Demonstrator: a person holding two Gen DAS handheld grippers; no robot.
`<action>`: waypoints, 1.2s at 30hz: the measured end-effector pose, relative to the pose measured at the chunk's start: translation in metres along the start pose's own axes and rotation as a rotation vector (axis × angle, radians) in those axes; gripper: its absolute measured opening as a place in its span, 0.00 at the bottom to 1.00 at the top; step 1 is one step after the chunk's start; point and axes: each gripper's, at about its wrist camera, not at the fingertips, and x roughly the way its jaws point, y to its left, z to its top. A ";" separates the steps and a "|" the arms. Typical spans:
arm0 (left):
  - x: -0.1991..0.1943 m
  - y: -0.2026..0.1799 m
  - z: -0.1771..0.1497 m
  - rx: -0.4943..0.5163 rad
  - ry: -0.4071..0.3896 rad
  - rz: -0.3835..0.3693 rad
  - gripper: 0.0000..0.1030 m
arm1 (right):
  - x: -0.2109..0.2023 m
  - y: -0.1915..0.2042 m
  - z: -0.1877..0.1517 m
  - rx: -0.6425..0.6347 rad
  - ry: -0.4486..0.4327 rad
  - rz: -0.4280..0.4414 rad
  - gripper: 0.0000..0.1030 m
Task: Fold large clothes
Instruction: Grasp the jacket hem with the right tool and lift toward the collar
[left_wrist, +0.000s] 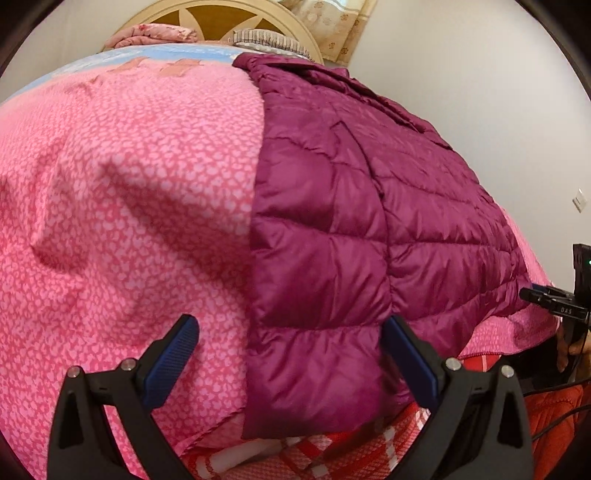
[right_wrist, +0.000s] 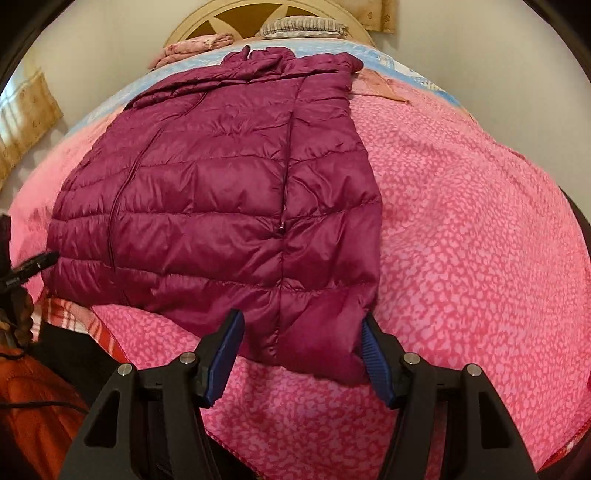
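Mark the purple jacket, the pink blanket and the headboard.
purple jacket (right_wrist: 207, 206): right wrist view, quilted front panel.
pink blanket (right_wrist: 461, 258): right wrist view, bare patterned stretch beside the jacket.
headboard (left_wrist: 218, 14): left wrist view, cream arched frame.

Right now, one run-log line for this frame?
stage: pre-grasp | item: purple down jacket flat on pink blanket | left gripper: open at hem corner | right gripper: open at other hem corner

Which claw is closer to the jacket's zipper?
Right. The right claw straddles the jacket's hem just below the zipper; the left claw sits at the hem's other corner.
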 end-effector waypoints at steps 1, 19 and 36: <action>-0.001 0.003 0.000 -0.004 0.001 -0.002 0.99 | 0.000 -0.001 0.000 0.001 0.001 0.004 0.61; -0.004 0.012 -0.008 -0.028 0.033 -0.081 0.43 | 0.003 -0.012 0.007 0.029 -0.010 -0.006 0.06; -0.071 0.024 0.113 0.038 -0.182 0.033 0.89 | -0.039 -0.021 0.150 0.079 -0.292 0.119 0.69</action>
